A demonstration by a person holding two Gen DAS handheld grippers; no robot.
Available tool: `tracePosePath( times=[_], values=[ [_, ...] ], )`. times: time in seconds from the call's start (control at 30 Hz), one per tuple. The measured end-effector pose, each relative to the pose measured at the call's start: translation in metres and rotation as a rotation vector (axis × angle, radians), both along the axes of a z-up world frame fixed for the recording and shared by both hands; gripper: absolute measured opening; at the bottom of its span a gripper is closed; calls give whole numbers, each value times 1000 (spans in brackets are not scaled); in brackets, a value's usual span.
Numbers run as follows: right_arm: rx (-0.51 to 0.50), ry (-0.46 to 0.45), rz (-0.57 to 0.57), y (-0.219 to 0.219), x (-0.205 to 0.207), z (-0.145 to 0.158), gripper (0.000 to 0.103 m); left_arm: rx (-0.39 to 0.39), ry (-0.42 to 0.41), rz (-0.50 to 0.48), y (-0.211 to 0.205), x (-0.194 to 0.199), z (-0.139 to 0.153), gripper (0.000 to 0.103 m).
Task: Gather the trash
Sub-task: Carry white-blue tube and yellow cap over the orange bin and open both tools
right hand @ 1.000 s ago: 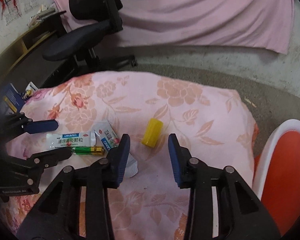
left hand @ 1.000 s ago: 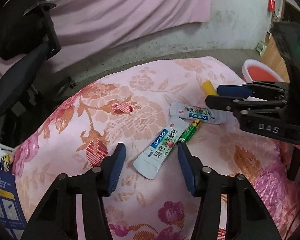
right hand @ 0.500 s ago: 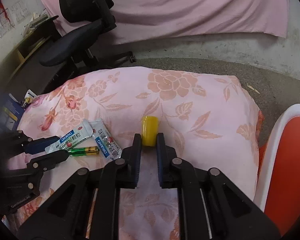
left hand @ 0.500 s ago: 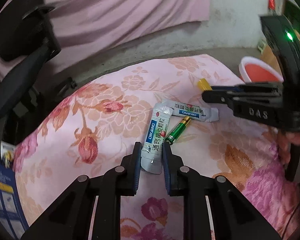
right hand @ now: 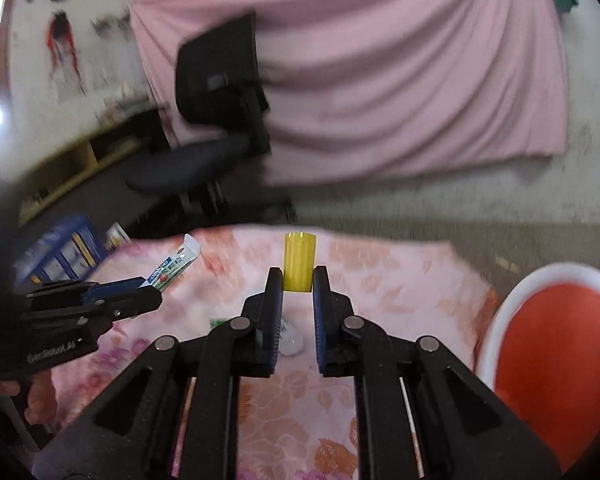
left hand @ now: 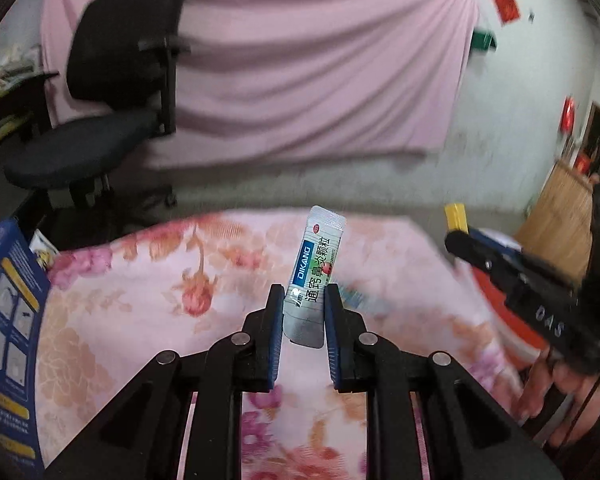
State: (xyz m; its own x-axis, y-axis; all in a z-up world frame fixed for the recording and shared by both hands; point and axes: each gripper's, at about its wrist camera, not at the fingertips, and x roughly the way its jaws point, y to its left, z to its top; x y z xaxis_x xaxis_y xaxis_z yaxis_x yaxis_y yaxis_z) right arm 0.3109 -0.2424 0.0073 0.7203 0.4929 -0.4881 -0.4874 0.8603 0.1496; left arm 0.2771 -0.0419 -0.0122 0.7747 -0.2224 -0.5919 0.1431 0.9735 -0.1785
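My left gripper [left hand: 303, 300] is shut on a white DIKANG sachet [left hand: 315, 264], which stands up off the pink flowered cloth [left hand: 140, 312]. My right gripper [right hand: 297, 280] is shut on a small yellow tube [right hand: 298, 261], also lifted above the cloth [right hand: 400, 292]. In the right wrist view the left gripper [right hand: 148, 295] shows at the left with the sachet [right hand: 172, 268] sticking out of it. In the left wrist view the right gripper [left hand: 460, 236] shows at the right with the yellow tube [left hand: 455, 216]. A second sachet [right hand: 290, 340] and a green battery [right hand: 217, 322] lie on the cloth, partly hidden.
A red bin with a white rim [right hand: 556, 360] stands at the right of the cloth. A black office chair [left hand: 100, 120] is beyond the cloth, in front of a pink curtain [left hand: 320, 60]. A blue box [left hand: 4, 340] sits at the left edge.
Both grippers closed on their items and rose: the left with the sachet, the right with the yellow tube. Both views now tilt up toward the curtain and chair.
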Motion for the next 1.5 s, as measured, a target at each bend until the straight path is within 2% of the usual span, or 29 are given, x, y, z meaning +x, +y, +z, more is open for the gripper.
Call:
tracePosePath(
  times=[0.13,0.43,0.6,0.7,0.87,1.17,1.33,1.5],
  values=[
    [53,-148,-32,-15,-27,23,37,-36,-139,2,-17,-17,31,16],
    [55,-427,-156,-55,-74,63,38,2,-400,-65,-79,-46,83,16],
    [80,-516,-230,-80,-90,77,38,15,-501,-136,-117,-58,104,16],
    [68,-533,-273,-93,-95,79,38,0,-529,-168,-134,-60,108,16],
    [88,-520,-336,-120,-98,80,38,3,-542,-224,-162,-64,102,16],
    [70,-445,-417,-162,-97,63,38,-36,-456,-289,-209,-53,74,16],
    [80,-359,-453,-184,-90,51,38,-26,-353,-337,-233,-35,64,16],
    [83,-226,-494,-203,-73,30,38,-32,-242,-351,-246,-25,46,16]
  ],
)
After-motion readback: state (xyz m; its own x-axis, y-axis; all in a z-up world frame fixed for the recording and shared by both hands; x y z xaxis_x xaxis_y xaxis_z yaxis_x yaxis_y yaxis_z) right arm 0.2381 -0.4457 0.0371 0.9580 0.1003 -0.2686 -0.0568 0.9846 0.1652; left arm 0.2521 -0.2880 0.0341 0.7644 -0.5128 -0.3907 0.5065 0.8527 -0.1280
